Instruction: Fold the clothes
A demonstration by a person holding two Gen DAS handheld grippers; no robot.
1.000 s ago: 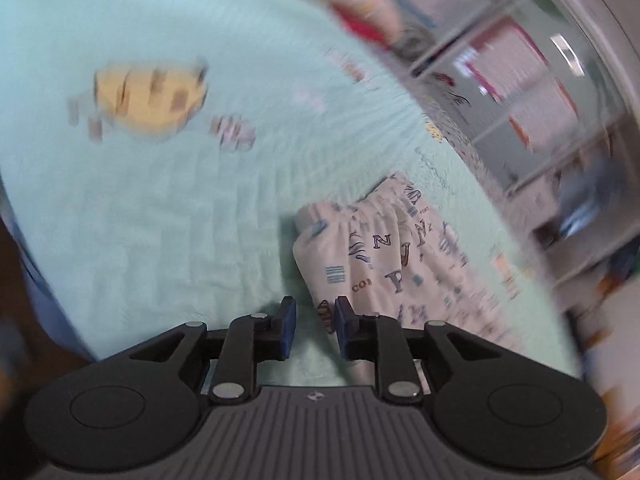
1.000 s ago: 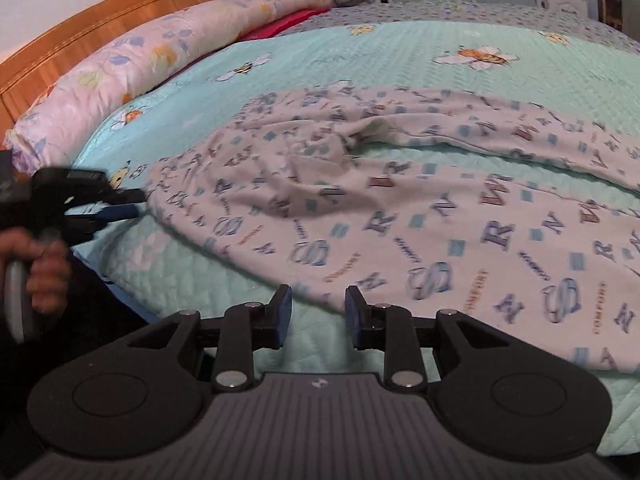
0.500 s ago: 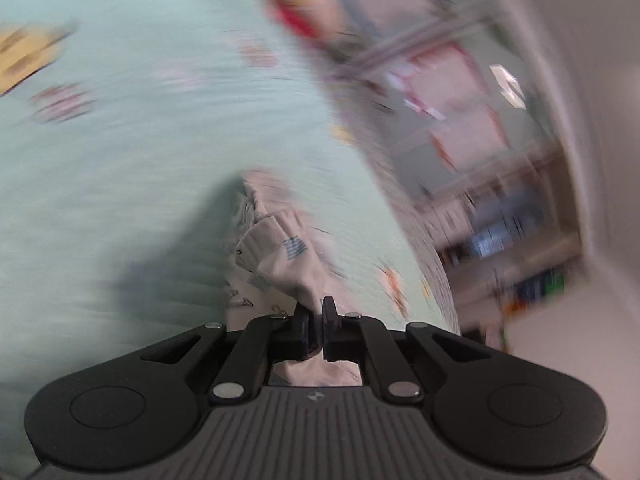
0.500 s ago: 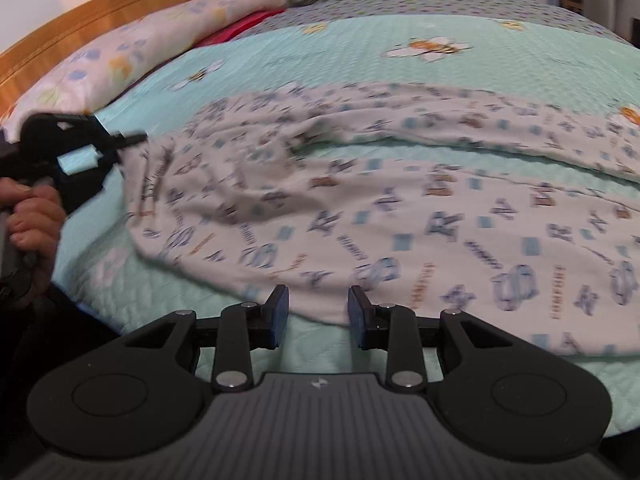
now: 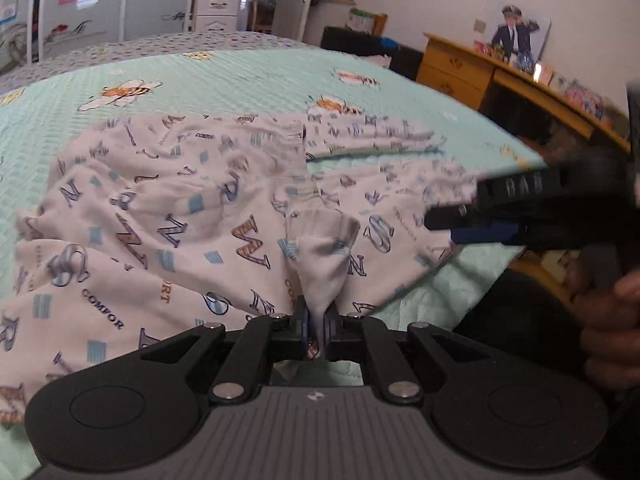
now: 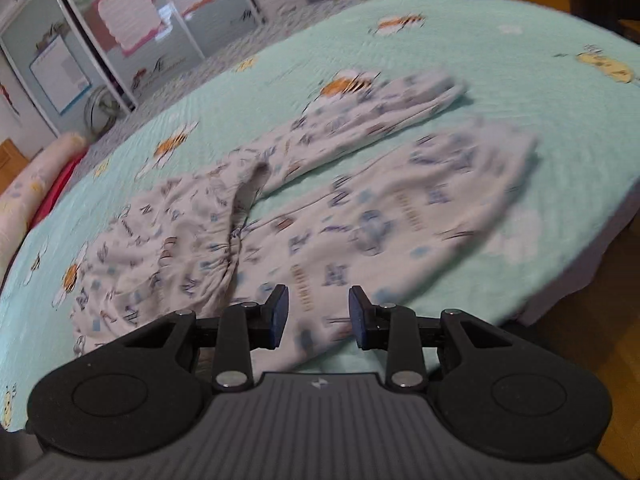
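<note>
White letter-print pants (image 5: 168,216) lie spread on the mint bedspread (image 5: 248,76). My left gripper (image 5: 316,330) is shut on a pinched fold of the pants near the bed's near edge. The right gripper (image 5: 460,224) shows in the left wrist view at the right, held by a hand over the pant leg. In the right wrist view the pants (image 6: 360,208) lie with both legs stretching away. My right gripper (image 6: 318,316) is open and empty just above the near pant edge.
A wooden desk (image 5: 472,68) with a photo stands right of the bed. Glass wardrobe doors (image 6: 132,28) and a white drawer unit (image 5: 216,8) line the far side. A pink pillow (image 6: 24,192) lies at the far left. The bed's edge (image 6: 580,276) drops to a wooden floor.
My left gripper has swung round with the pinched pants fold and now faces along the bed. My right gripper has moved along the pants edge toward the legs and opened wider.
</note>
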